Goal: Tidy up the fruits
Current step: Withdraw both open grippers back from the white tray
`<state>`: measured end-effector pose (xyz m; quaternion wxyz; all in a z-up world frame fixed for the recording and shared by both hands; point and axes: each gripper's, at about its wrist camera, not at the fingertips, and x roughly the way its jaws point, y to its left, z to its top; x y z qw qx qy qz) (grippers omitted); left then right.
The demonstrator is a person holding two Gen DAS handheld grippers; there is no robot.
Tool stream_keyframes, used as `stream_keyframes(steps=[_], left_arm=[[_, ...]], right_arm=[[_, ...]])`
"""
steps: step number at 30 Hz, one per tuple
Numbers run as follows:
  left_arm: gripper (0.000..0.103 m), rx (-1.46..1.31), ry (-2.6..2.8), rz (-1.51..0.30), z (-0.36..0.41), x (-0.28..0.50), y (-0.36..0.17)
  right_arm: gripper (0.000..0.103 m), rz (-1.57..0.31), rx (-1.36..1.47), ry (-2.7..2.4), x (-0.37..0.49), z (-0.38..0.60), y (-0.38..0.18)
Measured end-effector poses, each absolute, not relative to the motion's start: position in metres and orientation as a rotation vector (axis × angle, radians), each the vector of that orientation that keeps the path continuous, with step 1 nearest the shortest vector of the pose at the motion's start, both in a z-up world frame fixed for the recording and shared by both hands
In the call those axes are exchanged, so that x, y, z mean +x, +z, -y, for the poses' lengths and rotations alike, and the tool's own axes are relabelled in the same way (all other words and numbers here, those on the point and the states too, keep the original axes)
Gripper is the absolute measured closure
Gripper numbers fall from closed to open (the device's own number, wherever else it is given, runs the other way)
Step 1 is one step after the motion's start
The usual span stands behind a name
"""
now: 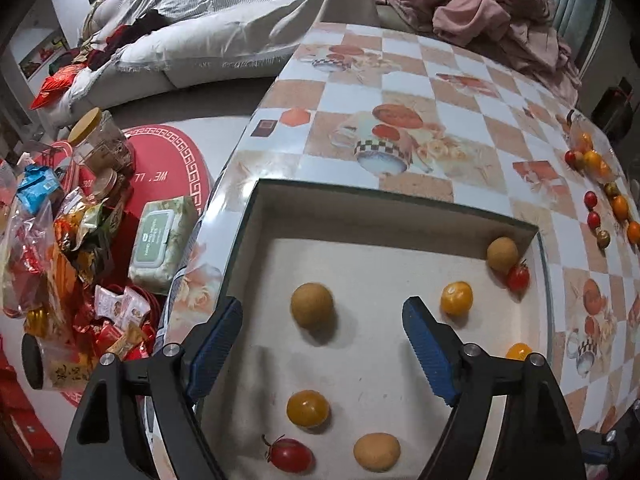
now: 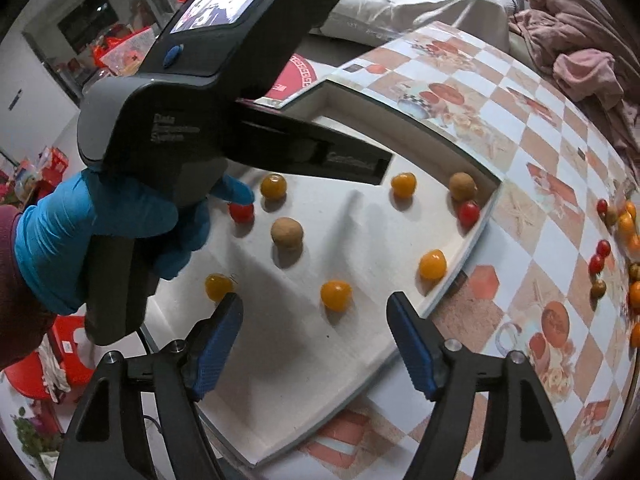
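Observation:
A shallow white tray sits on the checked table and holds several fruits: brown longans, yellow tomatoes and red cherry tomatoes. My left gripper is open and empty above the tray, with a longan between its fingers' line. My right gripper is open and empty over the tray's near edge, just short of a yellow tomato. The left gripper's body, held by a blue-gloved hand, shows in the right wrist view.
More loose tomatoes and small fruits lie on the table to the right of the tray. Pink cloth is heaped at the table's far end. Snack packets, jars and a wipes pack lie on the floor left of the table.

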<state>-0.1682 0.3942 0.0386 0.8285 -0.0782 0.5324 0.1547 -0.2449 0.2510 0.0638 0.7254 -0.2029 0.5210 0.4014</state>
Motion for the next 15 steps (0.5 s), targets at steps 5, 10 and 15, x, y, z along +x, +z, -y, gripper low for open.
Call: stream_keyframes(steps=[5, 10, 15], left_arm=[[0.020, -0.165, 0.345, -1.142, -0.389, -0.185, 0.047], [0.020, -0.218, 0.379, -1.154, -0.388, -0.212, 0.064], [0.020, -0.244, 0.406, -1.168, -0.382, -0.241, 0.082]], right_arm=[[0.025, -1.174, -0.419, 0.847, -0.239, -0.239, 0.072], [0.022, -1.237, -0.373, 0.806, -0.229, -0.227, 0.074], [0.020, -1.279, -0.352, 0.767, -0.221, -0.219, 0.077]])
